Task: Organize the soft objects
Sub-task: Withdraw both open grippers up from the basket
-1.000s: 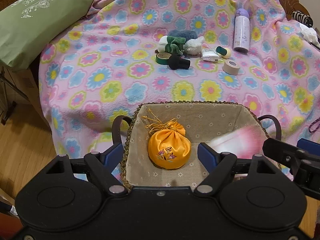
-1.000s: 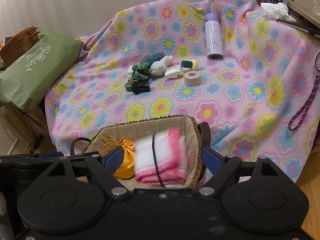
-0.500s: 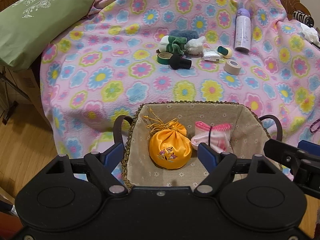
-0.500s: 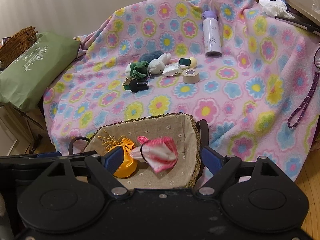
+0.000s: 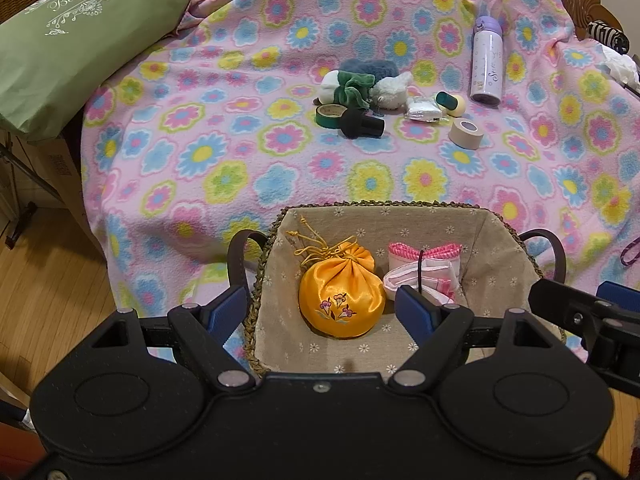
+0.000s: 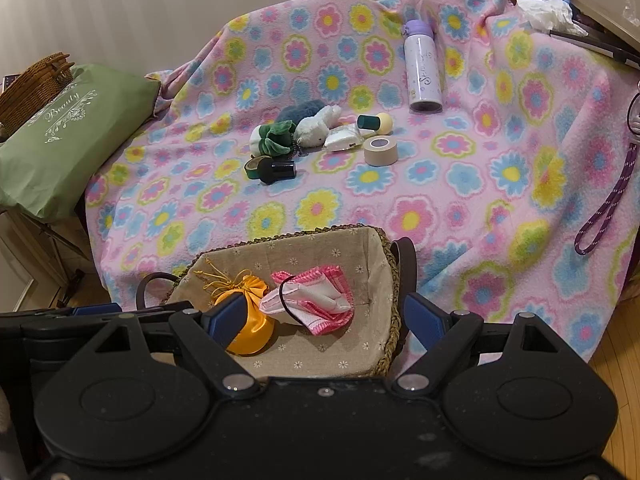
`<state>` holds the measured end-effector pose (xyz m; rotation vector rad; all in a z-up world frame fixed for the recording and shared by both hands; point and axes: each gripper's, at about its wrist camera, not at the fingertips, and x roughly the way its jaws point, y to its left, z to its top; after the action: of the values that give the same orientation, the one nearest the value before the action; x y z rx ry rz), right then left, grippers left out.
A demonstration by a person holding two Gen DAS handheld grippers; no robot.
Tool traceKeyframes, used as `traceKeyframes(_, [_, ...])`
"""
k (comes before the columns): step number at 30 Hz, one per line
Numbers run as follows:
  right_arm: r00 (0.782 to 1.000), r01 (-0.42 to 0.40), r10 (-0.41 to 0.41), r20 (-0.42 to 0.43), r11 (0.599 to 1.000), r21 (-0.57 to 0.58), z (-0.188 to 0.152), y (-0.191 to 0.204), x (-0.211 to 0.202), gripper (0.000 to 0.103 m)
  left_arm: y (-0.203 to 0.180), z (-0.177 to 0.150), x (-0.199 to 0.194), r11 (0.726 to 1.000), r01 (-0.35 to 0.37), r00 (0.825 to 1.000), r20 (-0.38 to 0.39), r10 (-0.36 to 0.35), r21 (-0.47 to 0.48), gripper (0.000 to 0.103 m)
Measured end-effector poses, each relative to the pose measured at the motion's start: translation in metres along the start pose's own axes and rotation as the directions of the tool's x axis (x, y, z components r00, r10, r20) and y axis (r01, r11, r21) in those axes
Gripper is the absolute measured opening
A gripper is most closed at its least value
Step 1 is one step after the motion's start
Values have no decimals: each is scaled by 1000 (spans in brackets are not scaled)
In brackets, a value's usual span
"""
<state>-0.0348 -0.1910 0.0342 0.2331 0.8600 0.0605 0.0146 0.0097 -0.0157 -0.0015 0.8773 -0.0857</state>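
Blanket-edge basket (image 5: pixel 496 236) holds pouch (image 5: pixel 340 292), cloth (image 5: pixel 424 268).

A: L gripper (image 5: pixel 320 308) — what's its state?
B: Jaws apart, nothing pinched. 2 blue pads, one each side, angled downward from the black body.
A: And the R gripper (image 6: pixel 326 316)?
B: Same — jaws wide, pads clear of everything, tilted down as well. From the L wrist cam its black frame shows at the far right edge, so the 2 sit side by side, close.
A: Any contact betw. them?
B: Can't tell from these views. No hand or sleeve visible on either.
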Motion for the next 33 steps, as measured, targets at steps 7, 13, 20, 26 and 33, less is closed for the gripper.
traceKeyframes(7, [1000,-1,1,-1,1000,0,0,0,0,86,0,0,0,1000,0,1000,0,0,1,77])
traceKeyframes(13, [1000,0,0,-1,1000,0,0,0,0,87,0,0,0,1000,0,1000,0,0,1,77])
traceKeyframes(20, [1000,-1,1,-1,1000,0,0,0,0,87,0,0,0,1000,0,1000,-1,0,1,77])
traceKeyframes(26, [1000,0,0,-1,1000,0,0,1,0,88,2,-1,-1,1000,-4,1000,-1,4,-1,77])
traceKeyframes(33, [1000,0,0,-1,1000,-1,0,1,0,88,4,-1,-1,1000,-9,1000,-1,9,-5,77])
